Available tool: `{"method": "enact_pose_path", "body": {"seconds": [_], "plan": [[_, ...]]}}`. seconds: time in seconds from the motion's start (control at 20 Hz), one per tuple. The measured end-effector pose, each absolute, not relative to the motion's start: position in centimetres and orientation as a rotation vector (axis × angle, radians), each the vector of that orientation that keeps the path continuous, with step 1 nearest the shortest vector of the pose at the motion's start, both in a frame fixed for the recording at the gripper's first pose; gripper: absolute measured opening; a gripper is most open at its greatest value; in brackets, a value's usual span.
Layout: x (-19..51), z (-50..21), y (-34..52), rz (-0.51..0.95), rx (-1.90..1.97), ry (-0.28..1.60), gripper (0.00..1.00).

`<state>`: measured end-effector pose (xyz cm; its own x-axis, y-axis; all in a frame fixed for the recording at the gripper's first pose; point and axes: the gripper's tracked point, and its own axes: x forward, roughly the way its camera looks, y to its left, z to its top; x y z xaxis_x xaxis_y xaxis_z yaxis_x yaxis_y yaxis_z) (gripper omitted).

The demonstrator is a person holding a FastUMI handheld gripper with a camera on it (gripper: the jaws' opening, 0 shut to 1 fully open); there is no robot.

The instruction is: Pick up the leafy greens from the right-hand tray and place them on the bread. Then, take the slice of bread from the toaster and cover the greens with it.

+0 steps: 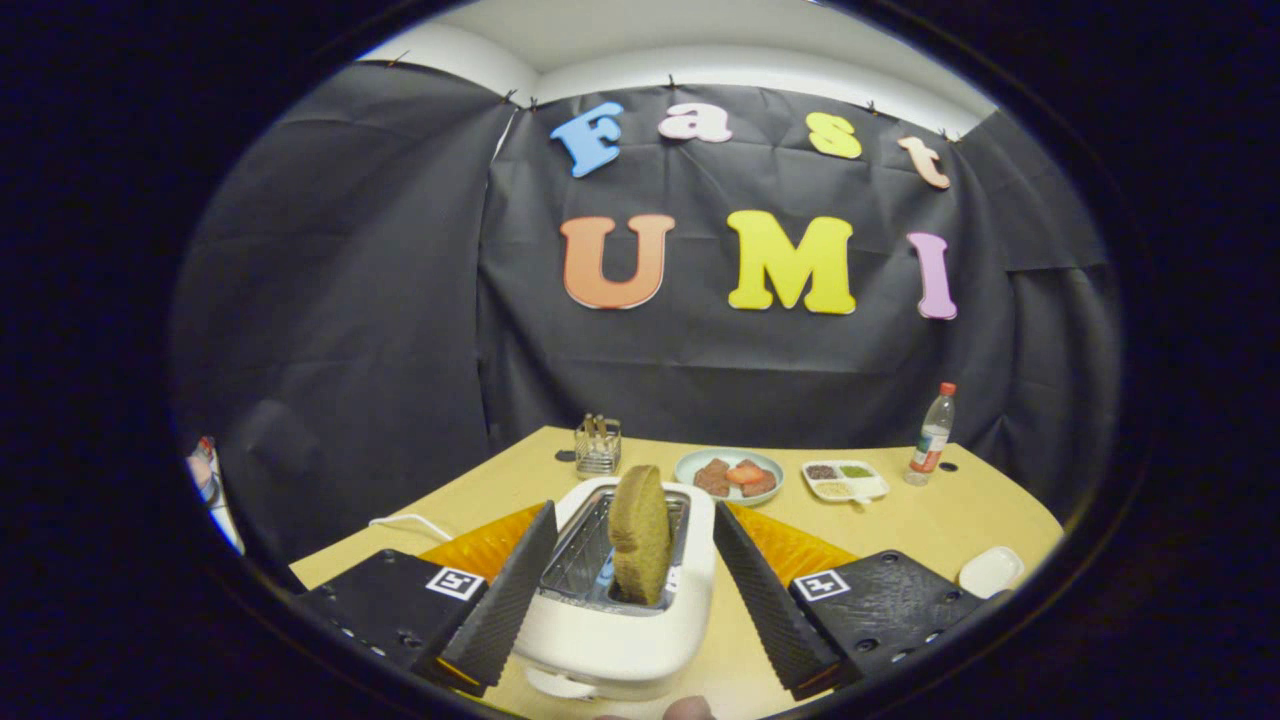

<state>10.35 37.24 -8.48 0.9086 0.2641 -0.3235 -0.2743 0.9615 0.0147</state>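
Jaws stand wide apart, one ribbed finger on each side of the white toaster, neither touching the slice of bread. That slice stands upright in the toaster's open slot, between the jaws, its top well above the slot's rim and its lower edge down inside. The toaster sits on the bench, with an orange ribbed tray behind it showing on both sides, partly hidden by the fingers.

Beyond the jaws, further along the bench, a pale round plate carries a few brown and reddish pieces of food; what they are cannot be told. Just to the right of that plate lies a small white divided dish with dark, green and pale fillings in its compartments. Further right stands a clear bottle with a red cap. To the left of the plate, beyond the left finger, stands a wire holder with a few utensils upright in it. A small white dish rests near the bench's right edge, beside the right finger's mount. A white cable runs across the bench to the left of the toaster.
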Motion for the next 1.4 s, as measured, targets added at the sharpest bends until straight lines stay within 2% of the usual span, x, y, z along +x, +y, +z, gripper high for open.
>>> {"method": "enact_pose_path", "body": {"seconds": [0.2, 0.75, 0.8, 0.85, 1.4], "plan": [[12.2, -9.8, 38.1, 0.223, -0.01, 0.385, 0.94], [14.3, -10.4, 36.7, 0.164, 0.031, 0.45, 0.13], [14.4, -10.2, 36.8, 0.175, 0.043, 0.442, 0.11], [14.4, -9.2, 36.5, 0.183, 0.055, 0.43, 0.05], [12.1, 0.2, 34.4, 0.277, 0.159, 0.269, 0.05]]}}
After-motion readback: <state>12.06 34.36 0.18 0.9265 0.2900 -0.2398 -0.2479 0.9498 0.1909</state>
